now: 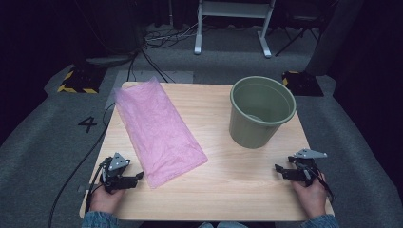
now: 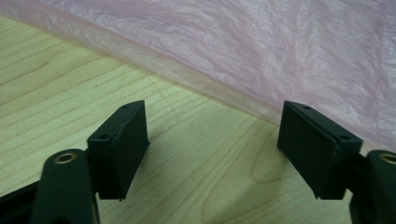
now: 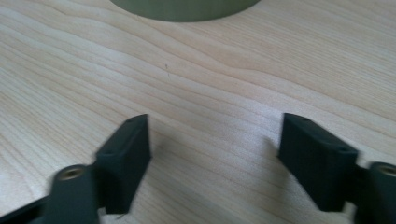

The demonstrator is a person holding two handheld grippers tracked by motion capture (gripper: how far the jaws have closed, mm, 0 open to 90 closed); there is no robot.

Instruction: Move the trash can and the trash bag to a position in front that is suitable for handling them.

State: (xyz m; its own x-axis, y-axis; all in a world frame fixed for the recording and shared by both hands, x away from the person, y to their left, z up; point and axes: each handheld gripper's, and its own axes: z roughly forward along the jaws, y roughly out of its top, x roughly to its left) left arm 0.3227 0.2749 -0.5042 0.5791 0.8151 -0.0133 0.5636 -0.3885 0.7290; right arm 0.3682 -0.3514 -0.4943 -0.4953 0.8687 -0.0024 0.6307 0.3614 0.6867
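Observation:
A thin pink plastic bag [image 1: 157, 130] lies flat and slantwise on the left half of the wooden table [image 1: 228, 190]. A green bucket [image 1: 260, 111] stands upright at the back right. My left gripper [image 1: 139, 176] rests low at the table's front left, open, its jaws aimed at the bag's near edge [image 2: 224, 60] with bare wood between them. My right gripper [image 1: 277, 167] sits at the front right, open and holding nothing, pointing over the table toward the bucket's base [image 3: 187, 9]. A hand holds each gripper.
The table's edges drop to grey carpet all round. Behind the table stand a white frame's legs [image 1: 233, 28], loose cables [image 1: 157, 42] and a yellow-and-black striped foot [image 1: 76, 83]. A black cable [image 1: 76, 166] trails off the left side.

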